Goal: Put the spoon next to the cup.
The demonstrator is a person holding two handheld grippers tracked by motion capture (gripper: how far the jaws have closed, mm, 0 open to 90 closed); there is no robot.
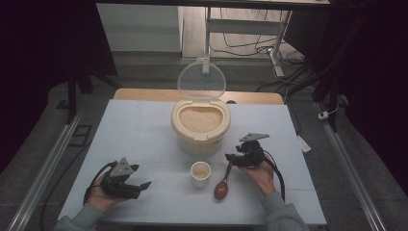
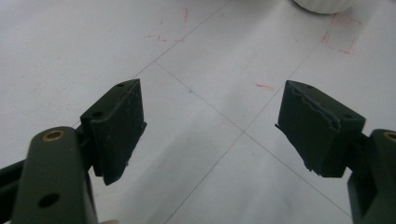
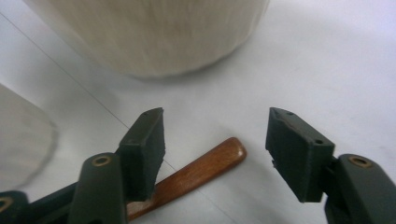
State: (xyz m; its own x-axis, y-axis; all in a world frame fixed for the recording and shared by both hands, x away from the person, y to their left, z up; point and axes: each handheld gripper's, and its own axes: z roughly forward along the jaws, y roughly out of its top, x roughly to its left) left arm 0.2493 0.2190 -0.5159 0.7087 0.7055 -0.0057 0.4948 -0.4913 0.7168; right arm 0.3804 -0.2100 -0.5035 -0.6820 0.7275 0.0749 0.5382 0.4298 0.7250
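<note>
Spoon lies on the table between the right gripper's wide-open, empty jaws; next, closing on its handle seems due.

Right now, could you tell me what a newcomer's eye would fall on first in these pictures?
Probably the cream rice container at the middle of the table, its clear lid standing open. In front of it stands a small cup, with a wooden spoon lying beside it, its handle end between the open jaws of the right gripper.
</note>
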